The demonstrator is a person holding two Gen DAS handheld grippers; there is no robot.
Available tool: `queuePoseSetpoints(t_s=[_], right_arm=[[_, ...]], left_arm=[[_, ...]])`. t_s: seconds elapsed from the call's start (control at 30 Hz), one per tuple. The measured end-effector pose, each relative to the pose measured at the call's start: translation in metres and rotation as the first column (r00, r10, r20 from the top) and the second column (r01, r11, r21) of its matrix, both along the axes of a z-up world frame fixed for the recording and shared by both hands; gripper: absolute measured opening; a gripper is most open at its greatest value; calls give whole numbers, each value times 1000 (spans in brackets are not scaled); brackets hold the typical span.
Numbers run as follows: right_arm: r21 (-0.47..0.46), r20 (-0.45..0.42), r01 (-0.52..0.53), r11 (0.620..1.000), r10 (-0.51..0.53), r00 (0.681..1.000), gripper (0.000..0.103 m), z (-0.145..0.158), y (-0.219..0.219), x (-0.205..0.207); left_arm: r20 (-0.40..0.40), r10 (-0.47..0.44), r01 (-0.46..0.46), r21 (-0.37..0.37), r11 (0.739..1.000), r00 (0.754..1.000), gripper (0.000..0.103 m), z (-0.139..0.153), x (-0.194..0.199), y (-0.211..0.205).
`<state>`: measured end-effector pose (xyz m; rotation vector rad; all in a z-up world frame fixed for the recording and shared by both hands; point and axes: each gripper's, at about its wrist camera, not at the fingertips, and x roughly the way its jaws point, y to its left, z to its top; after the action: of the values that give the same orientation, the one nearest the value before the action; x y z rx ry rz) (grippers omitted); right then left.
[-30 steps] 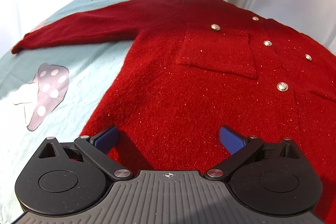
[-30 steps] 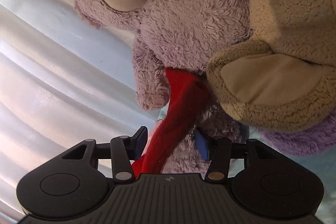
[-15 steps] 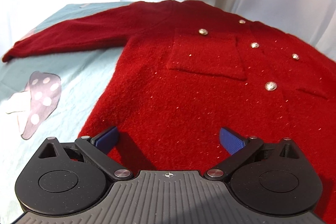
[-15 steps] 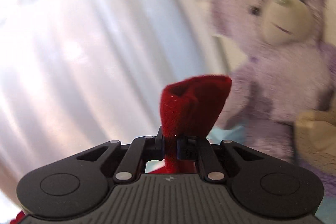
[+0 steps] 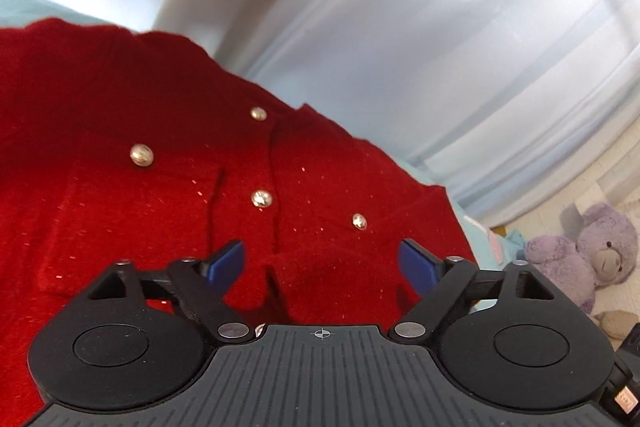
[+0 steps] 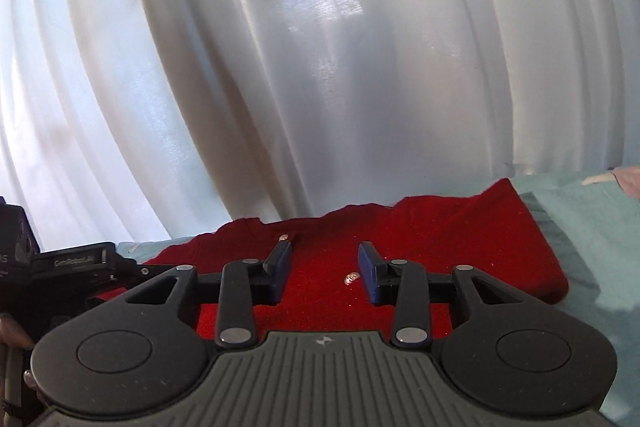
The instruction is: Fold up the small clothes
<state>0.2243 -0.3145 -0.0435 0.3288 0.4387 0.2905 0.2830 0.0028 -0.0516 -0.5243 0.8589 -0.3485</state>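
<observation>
risk first: one red cardigan [image 5: 160, 195] lies spread on the pale blue cloth [image 6: 600, 227] of the surface that carries it, running up to the far edge by the white curtain [image 6: 320, 67]. whether that surface is a desk or a bed cannot be told. its right sleeve appears folded in over the front, judging by the straight fold along the right side in the right wrist view. nothing pins that fold, so a drag of either tool across the fuzzy knit could probably pull it open again or bunch the body.

the left gripper [image 5: 322, 263] hovers low over the button front with its fingers spread wide and nothing between them. the right gripper [image 6: 324, 269] hangs over the same garment, fingers parted and empty too. a low pass could snag a metal button [image 5: 142, 155]; catching one may tug the whole front askew.

counts: one cardigan, four buttons visible in the left wrist view, two grippers, one purple teddy bear [image 5: 592, 259] well apart, beyond the right edge.
</observation>
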Motion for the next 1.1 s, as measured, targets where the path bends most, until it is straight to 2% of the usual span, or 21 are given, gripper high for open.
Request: queuePoseSetpoints(t_s=[0.17,0.23,0.3,0.4,0.43,0.5,0.53,0.63,0.77,0.83,0.9,0.97,1.07,1.1], right_arm=[[32,-56,73,997,-71,996,40,-11,-29,-18],[64,-78,98,993,-93,993,42,-14,-38,-34],[120,-100,101,988,-89,991,42,-18,-47,-41],[148,-130,113,983,-94,987,42,-26,-52,-46],[144,-135,116,983,-97,986,42,-27,-52,-48],[142,-142,115,983,-94,985,42,-30,-49,-49],[145,-146,110,983,-89,985,42,-31,-48,-48],[135,-153,96,986,-75,985,41,-31,-42,-46],[90,-147,73,993,-59,987,41,-27,-36,-42],[63,-135,74,995,-65,989,41,-23,-36,-41],[40,-125,78,996,-72,990,41,-20,-36,-39],[27,-124,79,996,-75,989,41,-19,-36,-36],[4,-139,80,997,-79,987,41,-22,-34,-30],[-4,-146,77,997,-77,986,41,-23,-33,-28]], left_arm=[[-144,-10,-3,-89,996,989,77,-39,20,-4],[-168,-10,-10,-121,993,986,77,-49,18,-4],[-157,-16,-5,-133,991,987,75,-51,19,-6],[-208,-45,6,-188,982,977,43,-56,28,-8],[-225,-46,-1,-204,979,973,37,-58,29,-9],[-250,-48,-1,-192,981,967,30,-63,31,-12],[-250,-52,9,-171,985,967,22,-64,32,-15],[-212,-61,35,-124,992,975,15,-55,32,-18],[-57,-53,46,-111,993,997,15,-6,33,-3],[8,-23,23,-84,996,1000,15,20,38,14],[54,21,-21,-5,1000,998,15,38,43,33],[79,66,-75,115,991,995,16,46,51,50],[54,144,-153,229,961,988,31,32,63,73],[43,164,-170,237,957,986,45,23,64,78]])
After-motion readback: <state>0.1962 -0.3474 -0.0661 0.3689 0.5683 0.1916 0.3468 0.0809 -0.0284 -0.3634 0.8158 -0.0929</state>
